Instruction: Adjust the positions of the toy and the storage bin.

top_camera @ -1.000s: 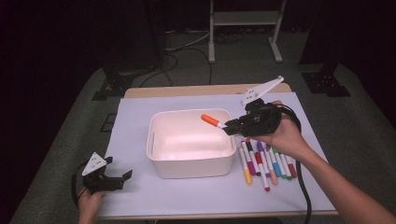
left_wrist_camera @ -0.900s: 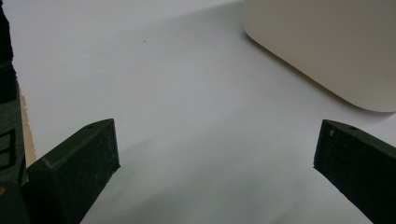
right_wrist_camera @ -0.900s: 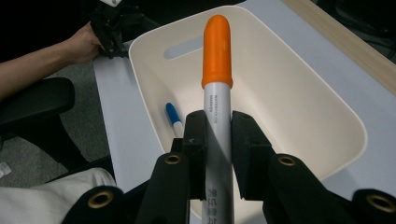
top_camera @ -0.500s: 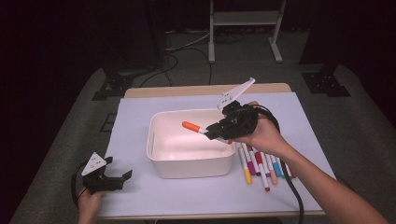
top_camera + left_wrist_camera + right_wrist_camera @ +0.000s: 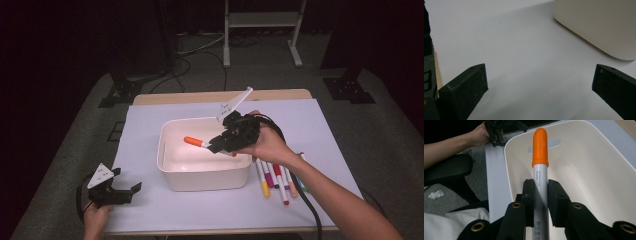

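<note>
Right now the right claw (image 5: 214, 145) is clamped on an orange-capped marker (image 5: 196, 142), its jaws pinching the white barrel just behind the cap, as the right gripper view shows with the marker (image 5: 540, 165) pointing out over the hollow of the white bin (image 5: 584, 170). From the high view the marker hangs above the inside of the bin (image 5: 172, 172), cap aimed toward the bin's left wall, not touching the bottom as far as I can tell. The other markers (image 5: 277, 177) lie in a row on the tabletop (image 5: 145, 130) just beside the bin's right side, under the person's wrist.

To do this well, I'd say the hand should dip a little lower and level the marker before letting go, so it lies flat along the bin's floor and doesn't bounce or rattle against the wall. Opening the jaws gently matters more than speed.

The left claw (image 5: 126, 191) rests wide open near the tabletop's front left corner, well apart from the bin, with nothing between its jaws.
</note>
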Available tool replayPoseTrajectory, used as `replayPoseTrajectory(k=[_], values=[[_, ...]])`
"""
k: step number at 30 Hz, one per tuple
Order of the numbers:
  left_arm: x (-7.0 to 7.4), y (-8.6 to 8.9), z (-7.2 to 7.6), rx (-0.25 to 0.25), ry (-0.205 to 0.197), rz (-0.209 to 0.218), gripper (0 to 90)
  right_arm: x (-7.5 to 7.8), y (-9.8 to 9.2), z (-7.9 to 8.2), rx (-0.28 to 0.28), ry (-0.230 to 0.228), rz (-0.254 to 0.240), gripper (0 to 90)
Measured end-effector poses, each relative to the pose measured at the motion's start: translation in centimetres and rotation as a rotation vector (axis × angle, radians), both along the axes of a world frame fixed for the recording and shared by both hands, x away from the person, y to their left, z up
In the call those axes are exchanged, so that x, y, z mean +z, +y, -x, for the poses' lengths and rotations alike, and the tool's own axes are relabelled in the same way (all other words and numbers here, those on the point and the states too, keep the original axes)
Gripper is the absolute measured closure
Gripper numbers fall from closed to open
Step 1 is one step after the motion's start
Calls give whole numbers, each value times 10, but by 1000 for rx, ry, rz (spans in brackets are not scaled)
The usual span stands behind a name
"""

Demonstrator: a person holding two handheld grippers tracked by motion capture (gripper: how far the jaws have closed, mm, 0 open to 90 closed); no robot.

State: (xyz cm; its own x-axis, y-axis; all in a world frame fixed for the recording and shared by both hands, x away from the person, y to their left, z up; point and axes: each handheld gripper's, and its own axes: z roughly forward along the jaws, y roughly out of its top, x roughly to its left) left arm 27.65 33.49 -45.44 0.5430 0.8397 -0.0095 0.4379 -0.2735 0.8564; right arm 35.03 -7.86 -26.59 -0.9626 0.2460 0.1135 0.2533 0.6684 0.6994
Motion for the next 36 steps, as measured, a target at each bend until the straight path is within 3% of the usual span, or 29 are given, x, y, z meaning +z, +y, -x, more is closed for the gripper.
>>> replayPoseTrajectory(k=[22,36], values=[[0,1,-1,-4,6,8,0,-36,45,-17,115,25,63,757],[0,1,-1,-5,5,11,0,-54,63,-23,146,41,104,756]])
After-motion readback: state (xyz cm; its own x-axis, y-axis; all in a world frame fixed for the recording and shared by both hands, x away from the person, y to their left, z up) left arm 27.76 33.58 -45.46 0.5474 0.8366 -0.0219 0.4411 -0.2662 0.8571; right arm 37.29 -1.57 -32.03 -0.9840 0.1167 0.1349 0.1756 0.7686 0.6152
